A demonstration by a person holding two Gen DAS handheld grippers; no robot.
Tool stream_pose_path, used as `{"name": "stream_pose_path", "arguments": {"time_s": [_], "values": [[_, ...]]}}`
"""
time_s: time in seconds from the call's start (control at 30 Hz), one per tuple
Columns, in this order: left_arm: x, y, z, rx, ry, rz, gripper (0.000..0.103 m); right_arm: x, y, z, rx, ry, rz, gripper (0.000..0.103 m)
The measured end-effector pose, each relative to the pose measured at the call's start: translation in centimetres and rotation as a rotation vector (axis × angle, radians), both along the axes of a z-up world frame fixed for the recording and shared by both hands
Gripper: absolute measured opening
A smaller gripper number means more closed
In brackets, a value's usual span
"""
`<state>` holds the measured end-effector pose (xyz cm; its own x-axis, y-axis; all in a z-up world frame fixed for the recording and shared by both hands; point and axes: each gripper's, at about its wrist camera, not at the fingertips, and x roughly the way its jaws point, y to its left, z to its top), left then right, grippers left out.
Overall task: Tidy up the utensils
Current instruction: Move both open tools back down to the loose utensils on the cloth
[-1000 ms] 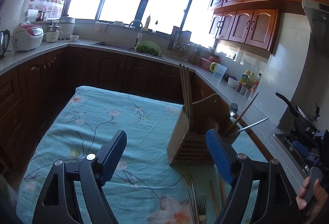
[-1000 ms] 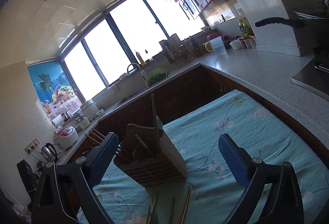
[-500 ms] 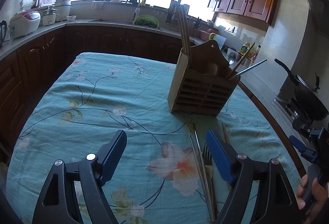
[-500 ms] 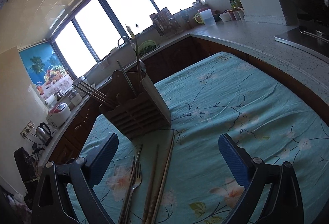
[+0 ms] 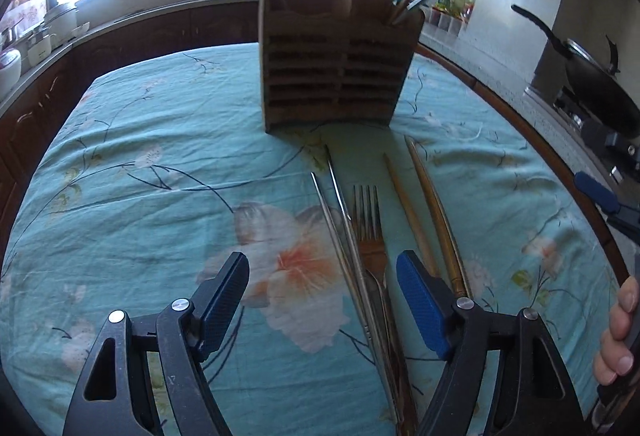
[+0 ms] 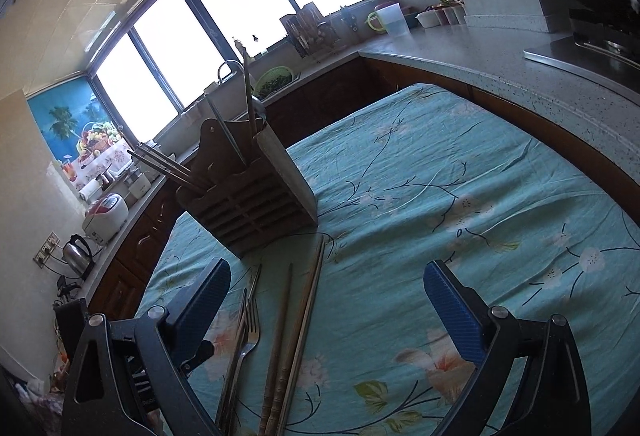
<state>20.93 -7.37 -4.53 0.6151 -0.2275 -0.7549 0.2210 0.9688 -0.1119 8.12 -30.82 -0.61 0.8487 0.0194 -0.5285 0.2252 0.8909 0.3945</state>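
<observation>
While the wooden holder [image 5: 332, 72] at the table's far side already carries several utensils, a fork [image 5: 370, 232] and chopsticks [image 5: 432, 212] lie unsorted nearby; left tool [image 5: 322, 300] closing over them, empty; right tool [image 6: 328, 300] apart

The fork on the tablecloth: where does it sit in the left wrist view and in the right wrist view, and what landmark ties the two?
Left wrist view: the fork lies lower centre, between the metal chopsticks and the wooden chopsticks.
Right wrist view: the fork lies lower left, beside the near finger of the gripper.
Shared landmark: the wooden utensil holder standing behind the fork.
</observation>
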Motion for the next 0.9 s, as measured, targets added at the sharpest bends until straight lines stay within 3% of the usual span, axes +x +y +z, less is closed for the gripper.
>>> {"name": "stream_pose_path", "arguments": {"time_s": [0.07, 0.17, 0.23, 0.3, 0.47, 0.63, 0.7, 0.9], "values": [[0.6, -0.9, -0.7, 0.036, 0.027, -0.015, 0.061, 0.2, 0.0, -0.2, -0.002, 0.010, -0.001, 0.098], [1.0, -1.2, -1.1, 0.058, 0.022, -0.016, 0.058, 0.9, 0.2, -0.6, -0.021, 0.030, 0.005, 0.093], [1.1, -0.9, -0.9, 0.067, 0.018, -0.009, 0.050, 1.8, 0.7, -1.0, -0.036, 0.061, 0.026, 0.082], [1.0, 0.0, -0.9, 0.061, 0.020, 0.003, 0.045, 3.2, 1.4, -1.8, -0.056, 0.112, 0.058, 0.061], [0.0, 2.7, -1.2, 0.036, 0.037, 0.057, 0.039, 6.9, 4.0, -4.5, -0.123, 0.251, 0.150, 0.031], [-1.2, 5.2, -0.9, -0.007, 0.065, 0.099, 0.035, 9.0, 6.7, -7.0, -0.217, 0.352, 0.218, 0.021], [-1.7, 5.7, -0.6, -0.023, 0.077, 0.099, 0.035, 8.6, 7.2, -7.0, -0.278, 0.353, 0.221, 0.018], [-2.4, 6.8, 0.6, -0.059, 0.073, 0.084, 0.036, 5.6, 6.0, -6.7, -0.316, 0.372, 0.221, 0.017]]}}
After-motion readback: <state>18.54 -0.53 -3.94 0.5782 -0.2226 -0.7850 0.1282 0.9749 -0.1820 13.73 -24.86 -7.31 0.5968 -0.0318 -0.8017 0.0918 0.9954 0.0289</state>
